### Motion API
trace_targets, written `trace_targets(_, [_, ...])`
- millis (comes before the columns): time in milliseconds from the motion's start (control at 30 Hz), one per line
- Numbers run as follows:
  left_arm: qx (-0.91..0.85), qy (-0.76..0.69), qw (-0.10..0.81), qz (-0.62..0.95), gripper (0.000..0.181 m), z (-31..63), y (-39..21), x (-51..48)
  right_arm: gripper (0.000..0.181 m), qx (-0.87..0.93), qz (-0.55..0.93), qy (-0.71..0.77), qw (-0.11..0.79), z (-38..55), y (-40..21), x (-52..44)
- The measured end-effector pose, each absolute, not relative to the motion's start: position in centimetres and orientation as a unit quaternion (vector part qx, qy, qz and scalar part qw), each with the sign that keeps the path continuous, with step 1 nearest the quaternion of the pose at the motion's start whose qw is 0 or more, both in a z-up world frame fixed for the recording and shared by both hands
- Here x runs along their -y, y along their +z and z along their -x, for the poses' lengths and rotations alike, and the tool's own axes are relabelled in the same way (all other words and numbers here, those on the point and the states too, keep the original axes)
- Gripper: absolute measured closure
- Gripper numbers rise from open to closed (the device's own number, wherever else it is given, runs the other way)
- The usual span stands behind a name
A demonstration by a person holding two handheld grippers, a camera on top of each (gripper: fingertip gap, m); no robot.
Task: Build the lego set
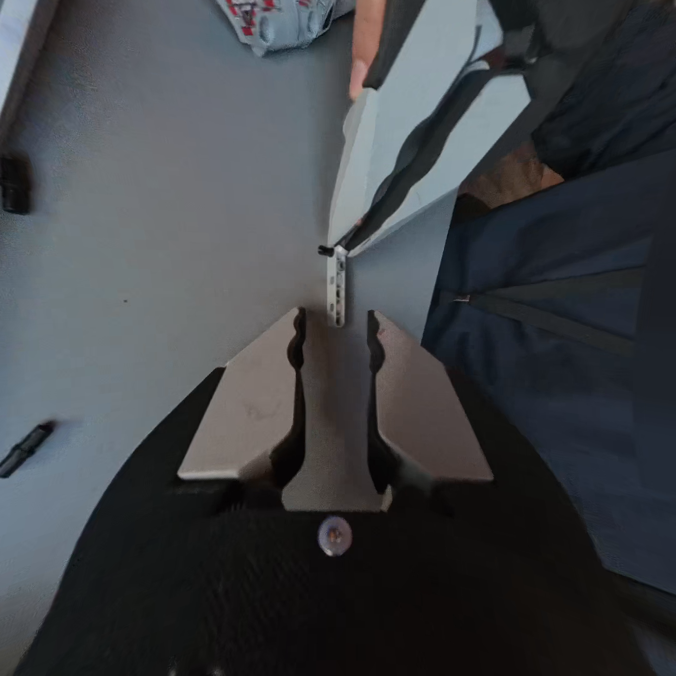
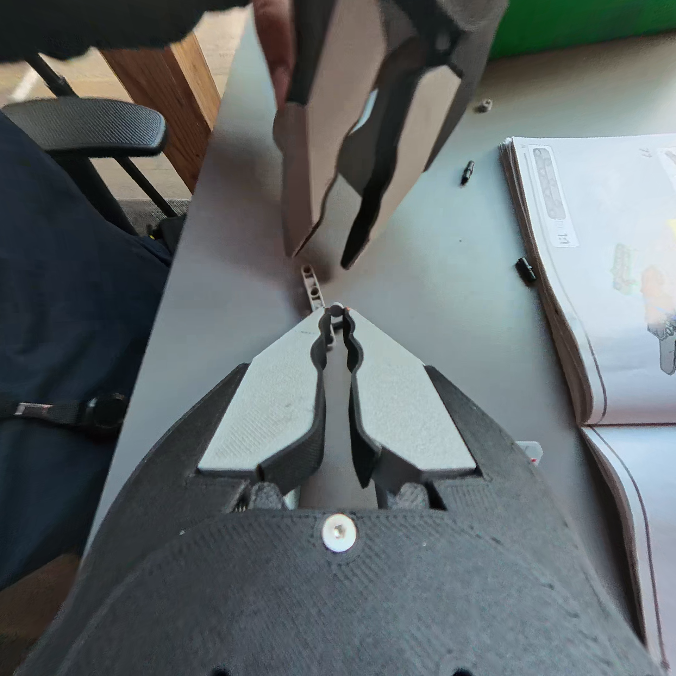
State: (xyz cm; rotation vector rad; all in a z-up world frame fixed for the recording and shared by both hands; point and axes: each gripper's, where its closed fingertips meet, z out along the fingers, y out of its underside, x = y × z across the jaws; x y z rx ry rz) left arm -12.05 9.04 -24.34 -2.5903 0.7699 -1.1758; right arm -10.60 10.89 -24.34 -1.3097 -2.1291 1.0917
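A light grey Technic beam (image 1: 338, 289) with holes is gripped at its far end by my right gripper (image 1: 343, 247). A short black pin (image 1: 325, 250) sticks out sideways from that end. In the right wrist view my right gripper (image 2: 337, 311) is shut on the beam (image 2: 311, 283), which points away toward my left gripper (image 2: 320, 258). My left gripper (image 1: 334, 318) is open and empty, its tips on either side of the beam's free end without touching it. The beam is low over the grey table (image 2: 420, 292).
An open instruction booklet (image 2: 603, 274) lies on the right of the table, also seen at the top of the left wrist view (image 1: 285, 22). Loose black pins (image 2: 467, 172) (image 2: 526, 270) (image 1: 25, 448) (image 1: 16, 183) lie around. A chair armrest (image 2: 91, 124) is past the table's left edge. My left and right fingertips are right by each other.
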Motion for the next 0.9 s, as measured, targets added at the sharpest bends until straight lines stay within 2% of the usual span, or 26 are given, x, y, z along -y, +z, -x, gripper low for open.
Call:
trace_targets(133, [-0.305,-0.324,0.149,0.883,0.155,10.6,-25.0,-7.8,0.179,0.734,0.482,0.451,0.159,10.3,-23.3,-10.4])
trace_targets(167, [-0.316,-0.298,0.155,0.887,0.164,10.7,-25.4,-7.9,0.179,0.727,0.488,0.462,0.141,10.2,-23.3,-10.4])
trace_targets(267, [-0.347,-0.255,0.17,0.886,0.169,11.1,-25.7,-8.2,0.179,0.71,0.511,0.474,0.101,10.3,-23.7,-10.3])
trace_targets(467, [-0.367,-0.249,0.172,0.88,0.166,11.7,-25.7,-8.9,0.178,0.685,0.539,0.486,0.065,10.4,-23.9,-10.1])
trace_targets(567, [-0.37,-0.239,0.178,0.88,0.16,12.2,-25.6,-9.5,0.178,0.689,0.539,0.479,0.076,10.3,-23.8,-10.2])
trace_targets(733, [-0.36,-0.256,0.208,0.873,0.151,11.3,-24.4,-8.9,0.178,0.743,0.509,0.412,0.143,10.2,-23.3,-10.8])
trace_targets(800, [-0.348,-0.23,0.208,0.885,0.151,11.4,-25.2,-8.8,0.178,0.77,0.496,0.37,0.16,10.1,-23.6,-11.0])
trace_targets(900, [-0.348,-0.217,0.218,0.885,0.161,11.3,-25.7,-9.0,0.178,0.794,0.483,0.331,0.165,10.2,-23.9,-11.2])
